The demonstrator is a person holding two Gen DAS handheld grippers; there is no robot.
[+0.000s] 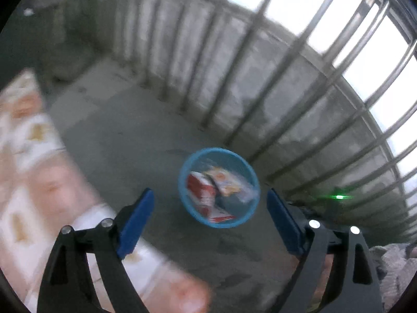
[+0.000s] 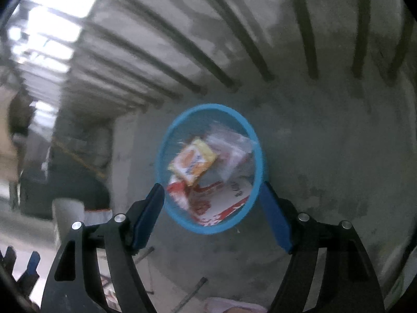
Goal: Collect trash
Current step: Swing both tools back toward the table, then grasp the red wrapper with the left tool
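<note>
We see the left gripper (image 1: 209, 221) with its blue fingers (image 1: 136, 223) spread wide and nothing between them; it hangs released above bare concrete floor (image 1: 125, 135), well back from the blue basket (image 1: 185, 165). The right gripper (image 2: 212, 215) is likewise released, its blue fingers (image 2: 148, 216) apart and empty, and it sits much closer: in its view the near rim of the basket (image 2: 166, 133) fills the gap between the fingertips, though we cannot tell whether either pad touches the rim.

The trash lies inside the basket. From the right wrist we make out a yellow and orange packet (image 2: 192, 161) on top, a clear plastic wrapper (image 2: 229, 146) beside it toward the far wall of the basket, and a red and white carton (image 2: 219, 203) underneath, leaning against the near side. The left view shows the same red and white carton (image 1: 200, 191) and packet (image 1: 224, 180), blurred.

Outward from the basket, open floor runs to the left and toward us in the left view. On the far side a low concrete parapet topped with metal railing bars (image 1: 250, 41) curves around close behind the basket, closing that edge. At the left of the left view a blurred orange and white patterned surface (image 1: 39, 156) borders the floor. Near the bottom of the right view, some thin sticks (image 2: 192, 294) lie on the concrete, and a white container (image 2: 67, 208) stands off to the left.
</note>
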